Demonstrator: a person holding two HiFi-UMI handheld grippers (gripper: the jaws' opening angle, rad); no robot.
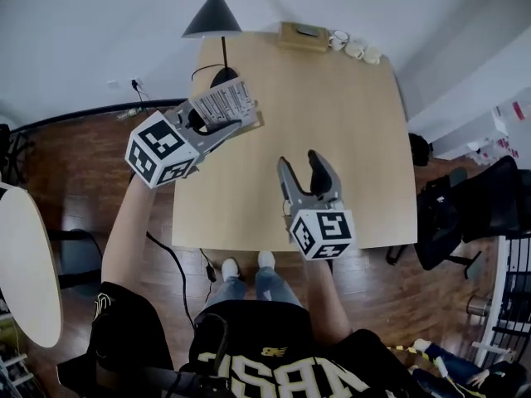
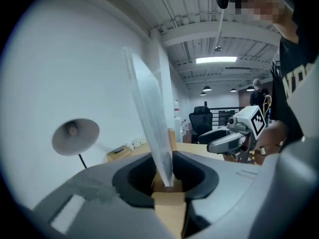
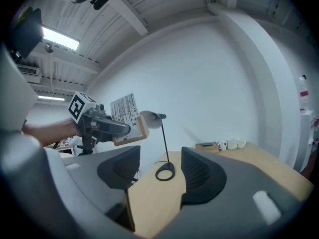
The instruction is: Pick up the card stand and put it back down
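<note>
The card stand (image 1: 222, 102) is a clear upright sheet with printed lines set in a small wooden base. My left gripper (image 1: 235, 124) is shut on that base and holds it in the air above the table's far left corner. In the left gripper view the sheet (image 2: 152, 118) rises edge-on from between the pads, with the wooden base (image 2: 167, 187) pinched there. The right gripper view shows the stand (image 3: 124, 113) lifted at the left. My right gripper (image 1: 300, 164) hovers over the table's near middle, jaws apart with nothing between them, and it also shows in the left gripper view (image 2: 224, 143).
The light wooden table (image 1: 348, 131) carries a black desk lamp (image 1: 214, 11) with a ring foot (image 3: 165, 172) at the far left, a flat box (image 1: 303, 36) and white cups (image 1: 353, 48) at the back. A black chair (image 1: 465, 206) stands right; a round white table (image 1: 25, 264) left.
</note>
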